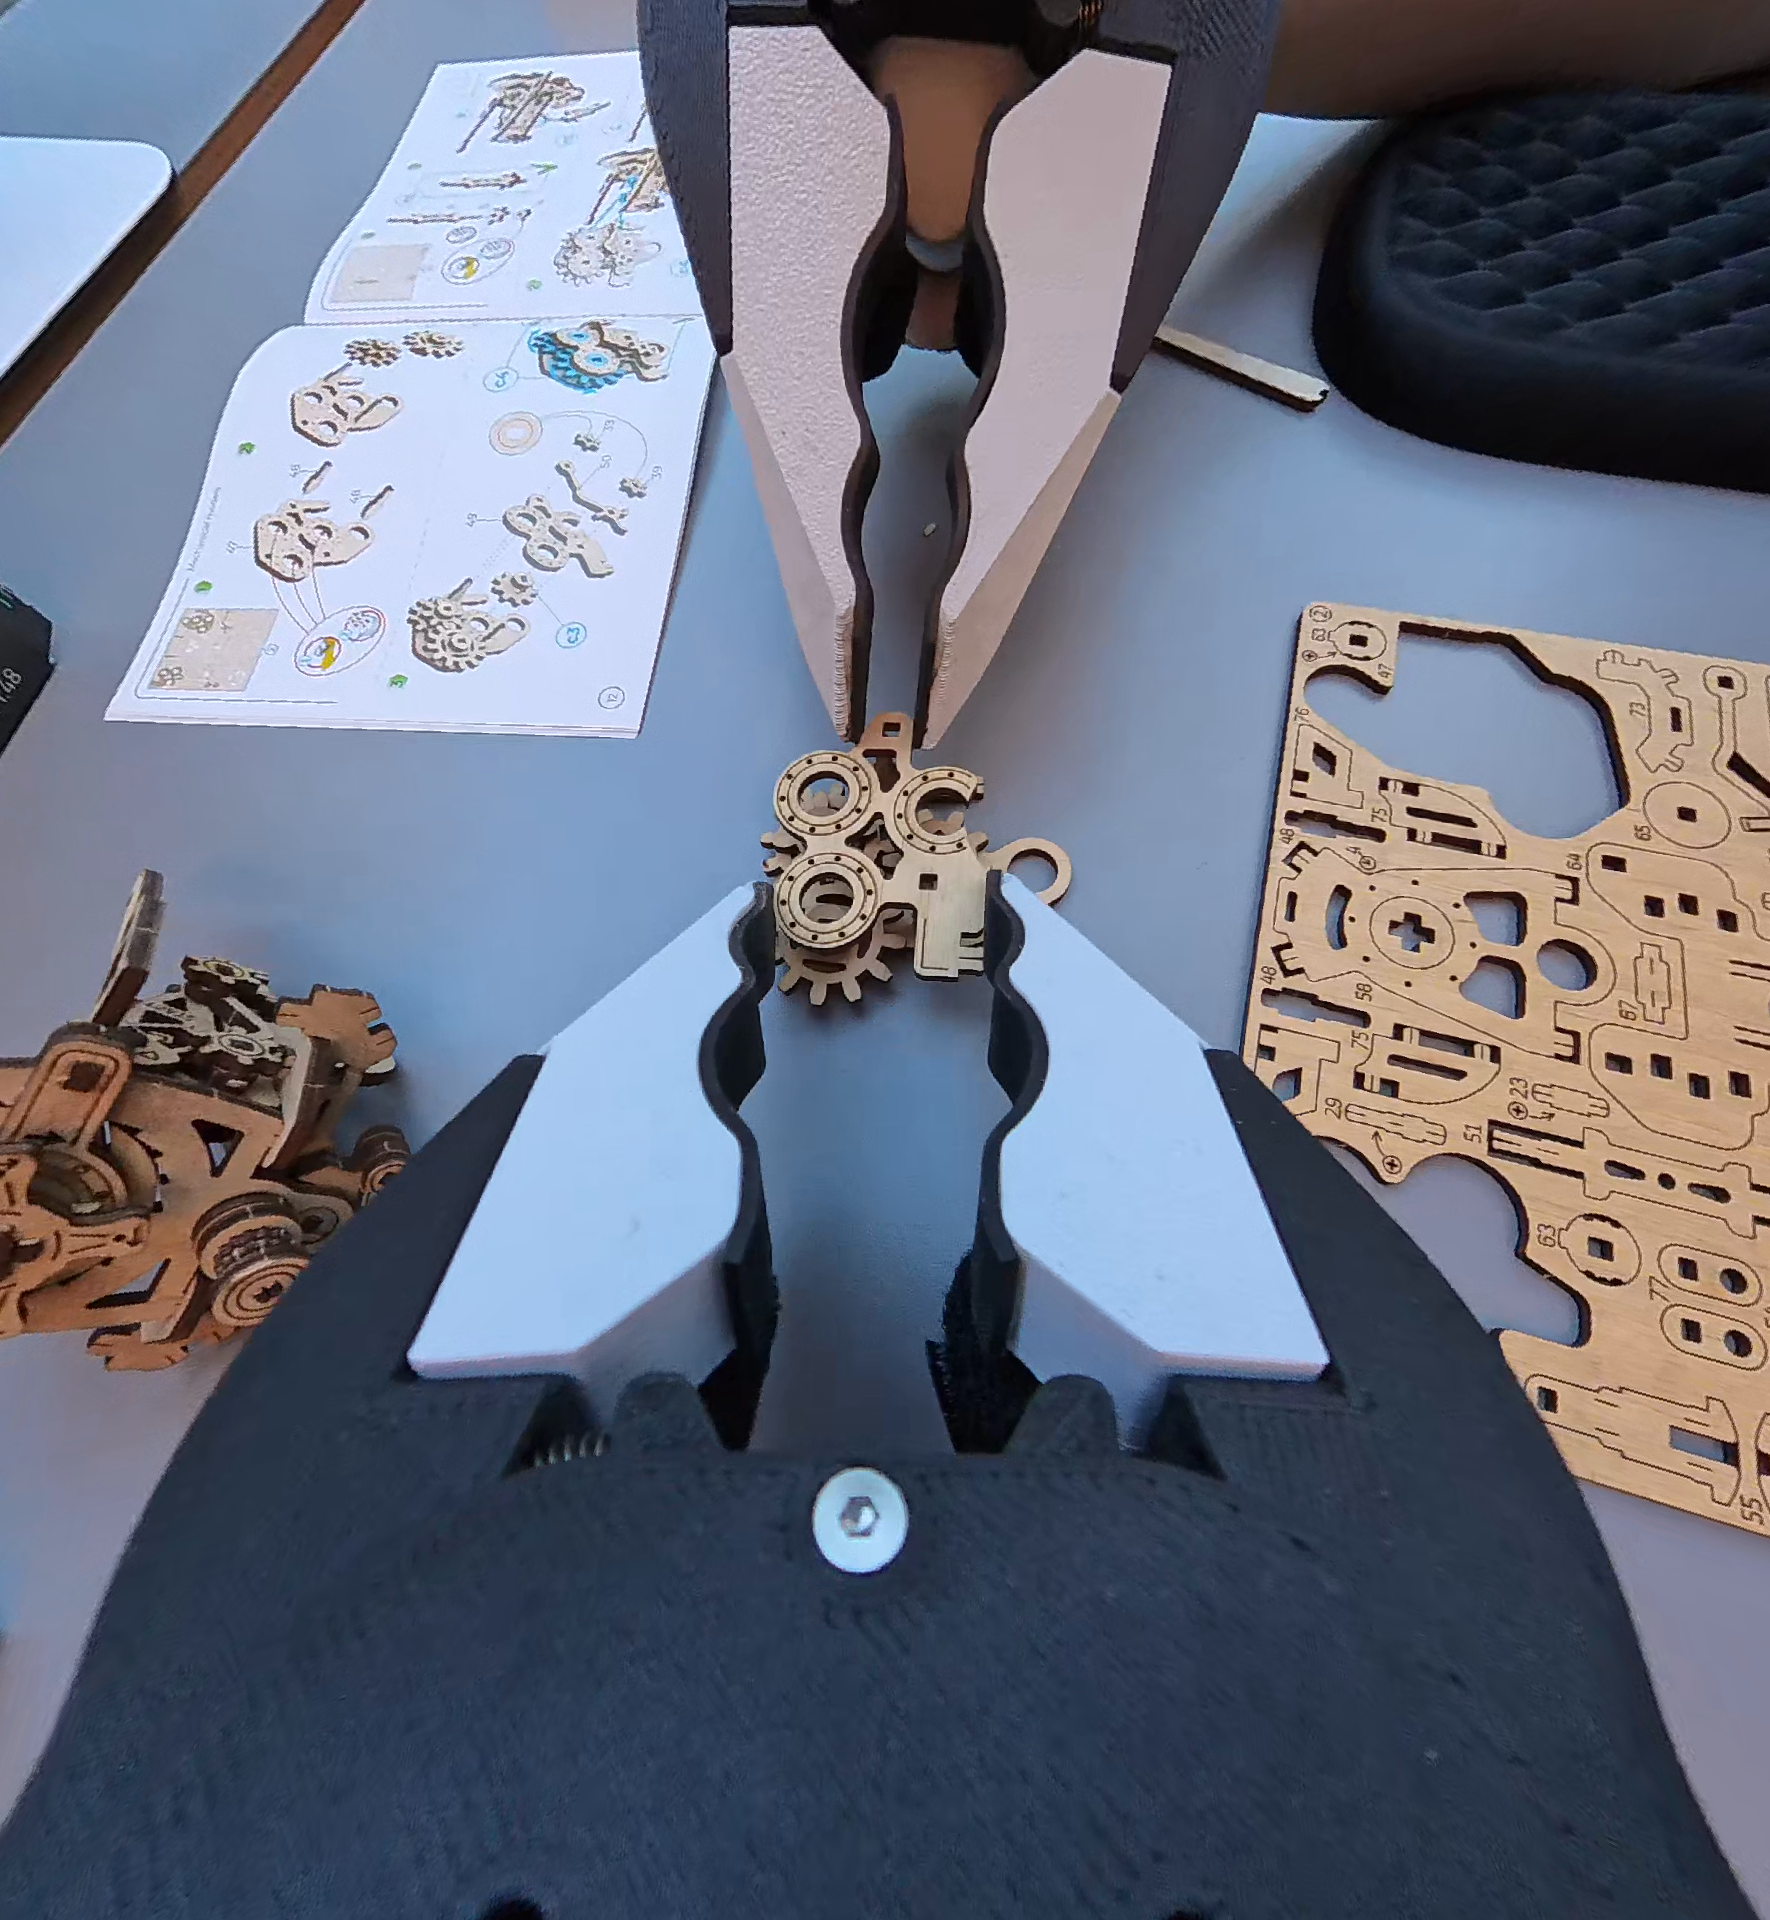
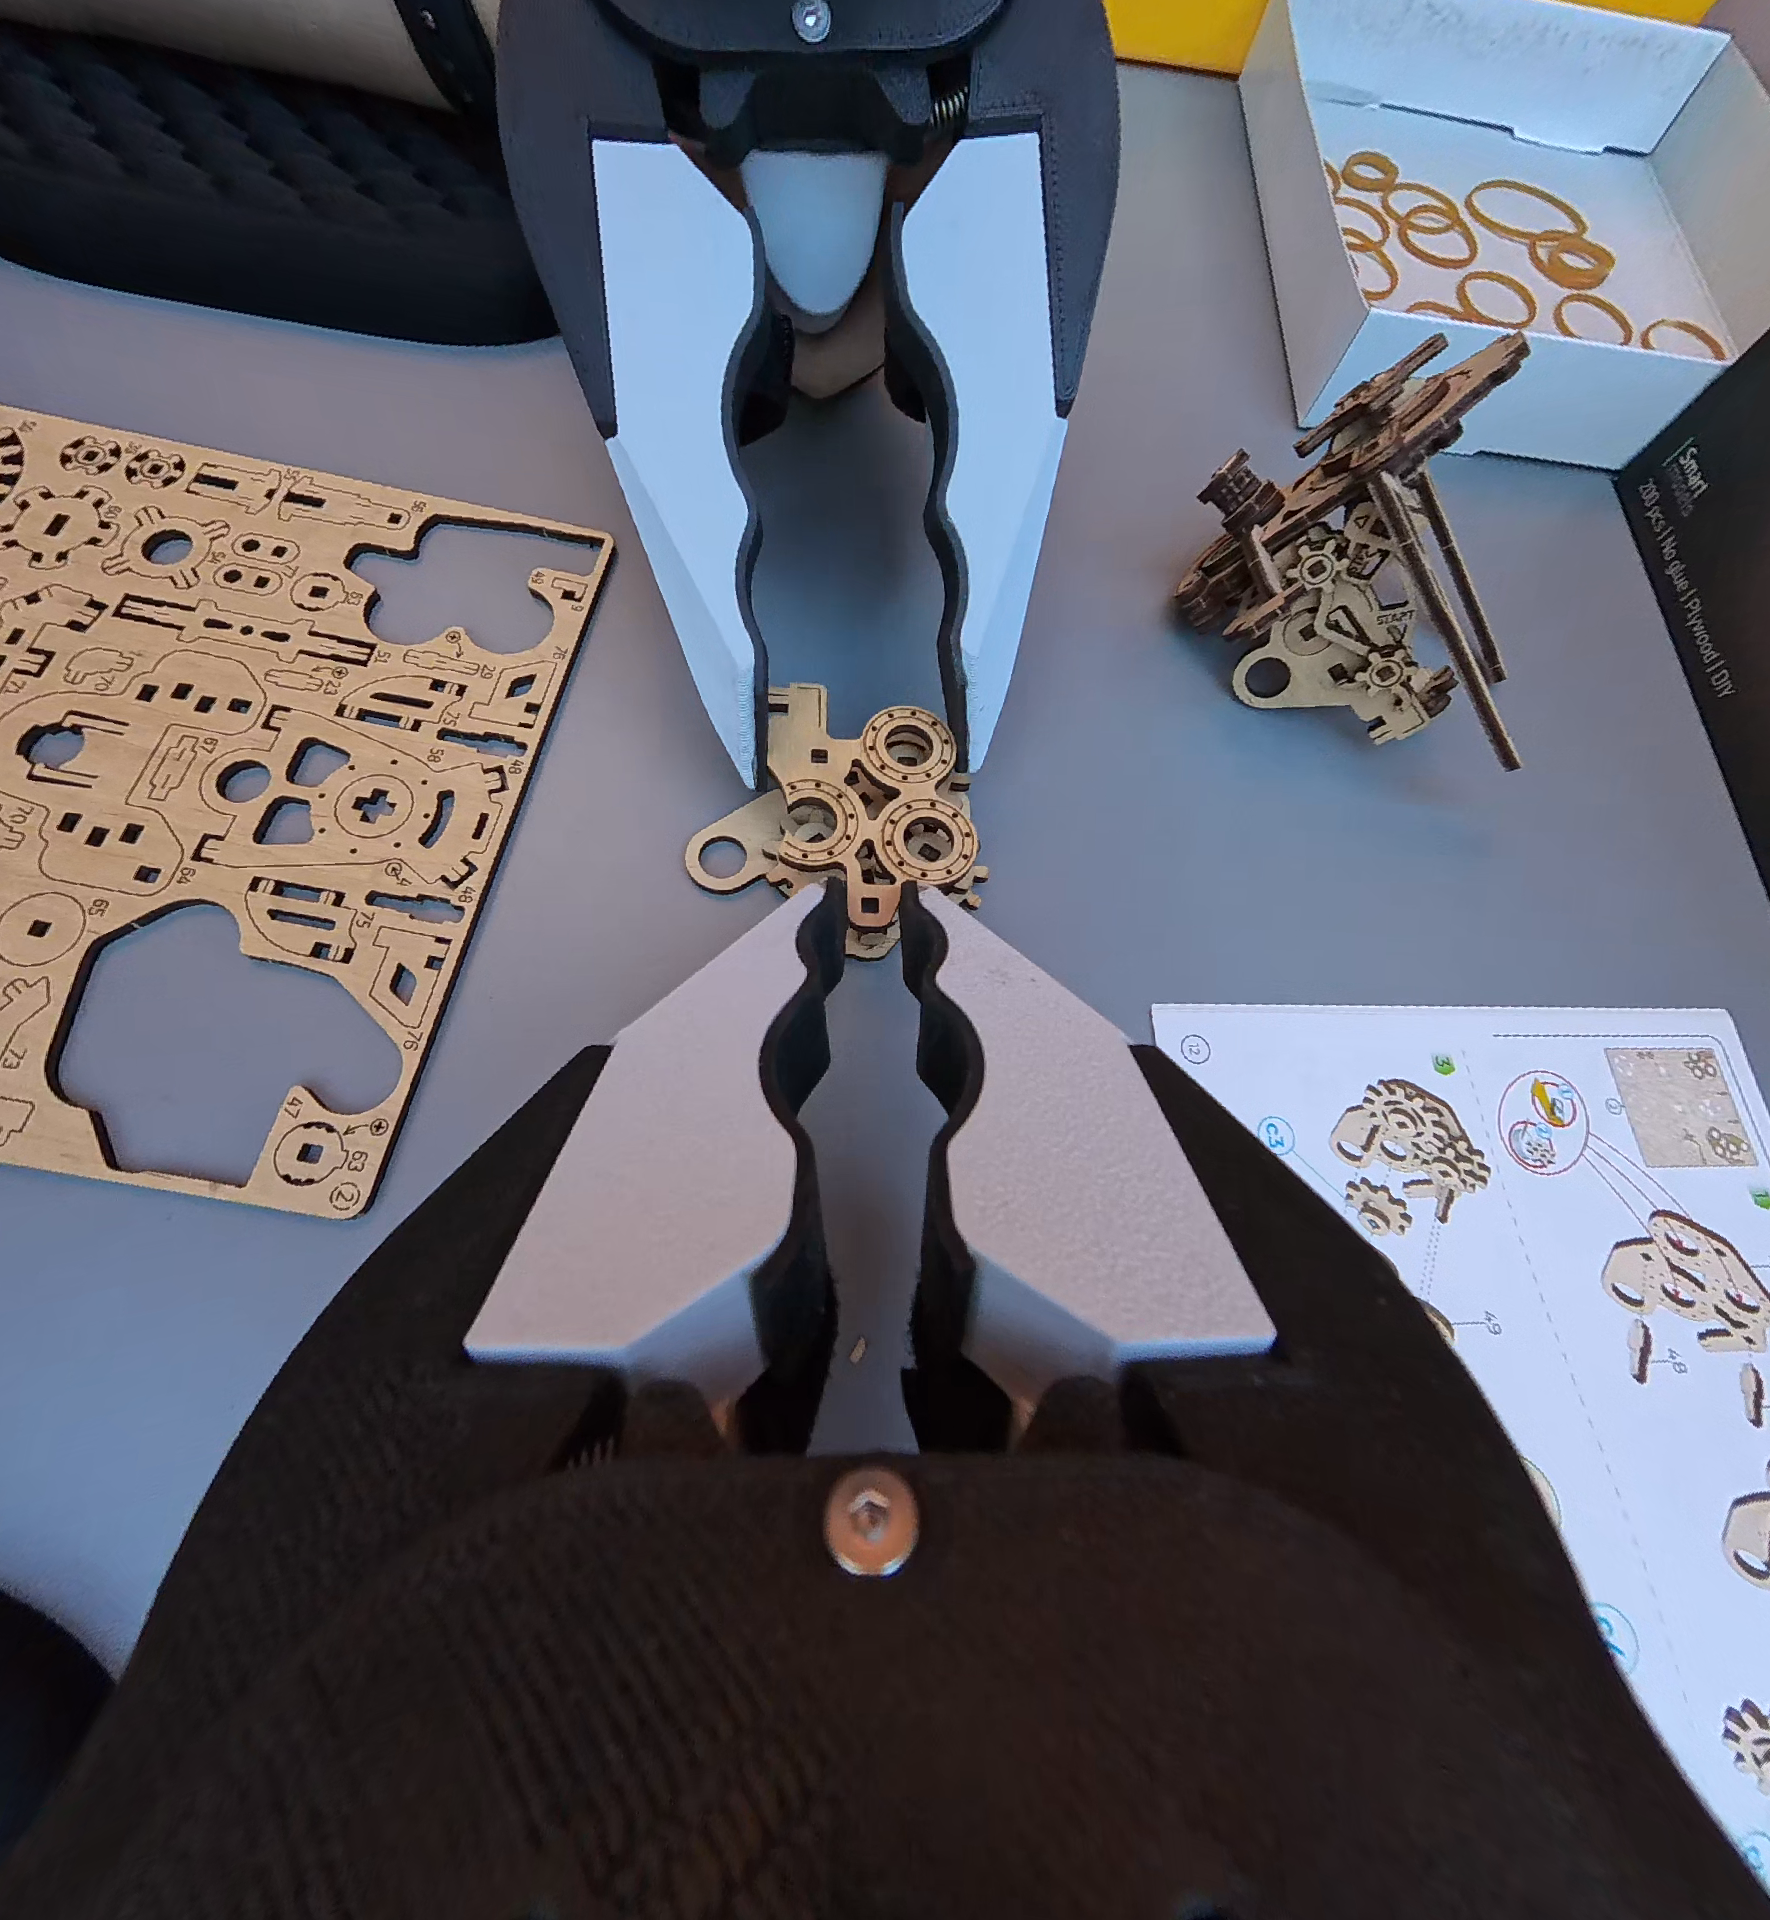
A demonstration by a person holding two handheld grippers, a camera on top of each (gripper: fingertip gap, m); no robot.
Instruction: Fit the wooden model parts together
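A small wooden gear assembly (image 1: 865, 883), a flat plate with three ringed holes and cogs under it, is between both grippers low over the grey table (image 1: 548, 831). My left gripper (image 1: 881, 904) is shut on it across its width, its fingertips (image 1: 751, 935) against a ring and the plate's edge. My right gripper (image 2: 868, 899) comes from the opposite side and is shut on a small tab at the assembly's (image 2: 860, 810) near end. The right gripper also shows in the left wrist view (image 1: 891, 722), and the left gripper in the right wrist view (image 2: 860, 764).
A plywood parts sheet (image 1: 1587, 1039) (image 2: 185, 779) lies beside the assembly. An instruction booklet (image 1: 424, 520) (image 2: 1587, 1299) and a partly built wooden model (image 1: 112, 1174) (image 2: 1348, 582) lie on the other side. A white box of rubber bands (image 2: 1307, 260), a black box (image 2: 1754, 644) and a black cushion (image 1: 1608, 281) are farther off. Left and right tips are no more than a few centimetres apart.
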